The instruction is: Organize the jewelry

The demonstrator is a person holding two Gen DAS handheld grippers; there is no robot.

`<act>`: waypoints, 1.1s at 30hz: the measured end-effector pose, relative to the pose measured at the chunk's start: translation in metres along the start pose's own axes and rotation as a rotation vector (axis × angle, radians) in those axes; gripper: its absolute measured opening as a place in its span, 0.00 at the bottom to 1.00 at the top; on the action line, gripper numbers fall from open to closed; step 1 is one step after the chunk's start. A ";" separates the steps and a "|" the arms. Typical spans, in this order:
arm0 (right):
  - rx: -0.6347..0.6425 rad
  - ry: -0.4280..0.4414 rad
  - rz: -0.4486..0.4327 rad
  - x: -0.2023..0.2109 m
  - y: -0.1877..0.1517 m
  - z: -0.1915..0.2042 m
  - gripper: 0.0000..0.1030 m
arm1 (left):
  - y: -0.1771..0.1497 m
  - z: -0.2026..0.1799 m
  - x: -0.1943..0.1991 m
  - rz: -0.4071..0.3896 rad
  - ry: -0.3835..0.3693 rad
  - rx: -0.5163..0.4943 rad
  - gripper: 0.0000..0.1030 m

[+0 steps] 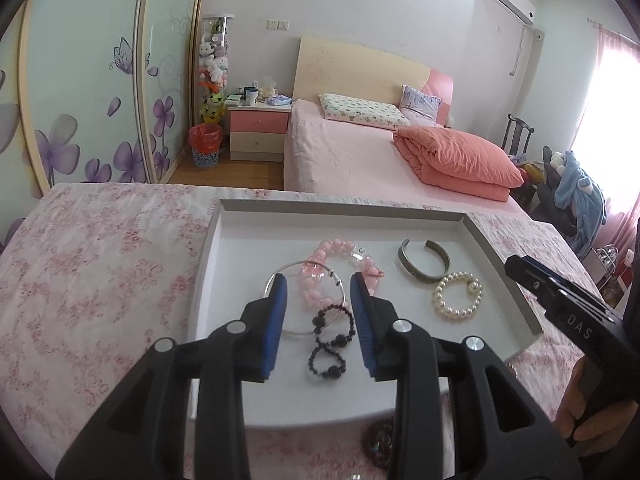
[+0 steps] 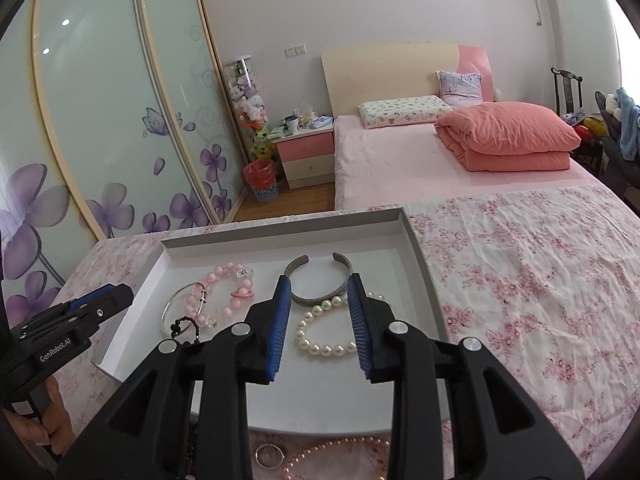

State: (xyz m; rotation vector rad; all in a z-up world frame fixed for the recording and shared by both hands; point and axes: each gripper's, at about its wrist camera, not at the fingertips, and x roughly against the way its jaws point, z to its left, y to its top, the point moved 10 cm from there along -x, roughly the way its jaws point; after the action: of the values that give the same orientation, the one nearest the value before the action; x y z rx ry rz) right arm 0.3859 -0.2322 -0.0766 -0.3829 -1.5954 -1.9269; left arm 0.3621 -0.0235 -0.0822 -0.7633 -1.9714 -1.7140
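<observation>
Left hand-held gripper (image 1: 318,286) and right hand-held gripper (image 2: 318,286): both released, grasping nothing. Pearl bracelet (image 2: 325,328), lower centre of frame: light, slippery, floppy; pinch across strand.

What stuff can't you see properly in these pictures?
- Left wrist view: dark beaded piece on the floral cloth below the white tray, covered by the left gripper.
- Right wrist view: silver ring and pink bead string, cut off by the bottom edge and the right gripper.
- Bedside table clutter: too small.
</observation>
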 end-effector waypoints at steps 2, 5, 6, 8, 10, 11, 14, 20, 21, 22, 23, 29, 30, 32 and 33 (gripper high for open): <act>0.001 -0.004 0.004 0.007 -0.004 -0.006 0.30 | -0.003 0.000 0.007 -0.001 0.001 -0.005 0.34; -0.004 -0.014 0.016 0.018 -0.013 -0.014 0.30 | -0.015 0.002 0.020 0.005 0.005 -0.020 0.35; -0.005 -0.018 0.023 0.020 -0.016 -0.016 0.30 | -0.018 0.003 0.024 0.008 0.004 -0.023 0.36; 0.003 -0.041 0.046 0.026 -0.026 -0.023 0.30 | -0.029 0.004 0.032 0.017 0.005 -0.035 0.40; 0.013 -0.059 0.070 0.029 -0.037 -0.030 0.30 | -0.040 0.005 0.039 0.026 0.005 -0.049 0.43; 0.022 -0.071 0.095 0.030 -0.045 -0.033 0.30 | -0.045 0.006 0.042 0.033 0.006 -0.057 0.45; 0.031 -0.089 0.155 0.027 -0.063 -0.040 0.30 | -0.062 0.006 0.047 0.060 0.009 -0.084 0.48; 0.051 -0.102 0.240 0.017 -0.089 -0.041 0.30 | -0.088 0.000 0.048 0.102 0.006 -0.126 0.56; 0.056 -0.106 0.246 0.016 -0.091 -0.040 0.30 | -0.092 -0.003 0.048 0.107 0.002 -0.133 0.56; 0.065 -0.115 0.253 0.014 -0.092 -0.039 0.30 | -0.096 -0.005 0.048 0.112 -0.001 -0.142 0.56; 0.074 -0.124 0.260 0.012 -0.094 -0.038 0.30 | -0.099 -0.008 0.049 0.115 -0.003 -0.152 0.56; 0.101 -0.154 0.271 0.008 -0.101 -0.039 0.24 | -0.110 -0.014 0.049 0.125 -0.011 -0.182 0.56; 0.102 -0.155 0.271 0.009 -0.101 -0.039 0.22 | -0.112 -0.015 0.049 0.127 -0.011 -0.184 0.57; 0.117 -0.147 0.270 0.009 -0.102 -0.036 0.14 | -0.115 -0.016 0.048 0.132 -0.012 -0.187 0.58; 0.127 -0.143 0.270 0.010 -0.103 -0.034 0.11 | -0.115 -0.016 0.047 0.134 -0.013 -0.189 0.58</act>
State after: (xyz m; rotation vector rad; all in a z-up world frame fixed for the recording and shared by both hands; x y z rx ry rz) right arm 0.3204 -0.2578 -0.1598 -0.6598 -1.6517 -1.6173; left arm 0.2509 -0.0437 -0.1371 -0.9510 -1.7407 -1.8352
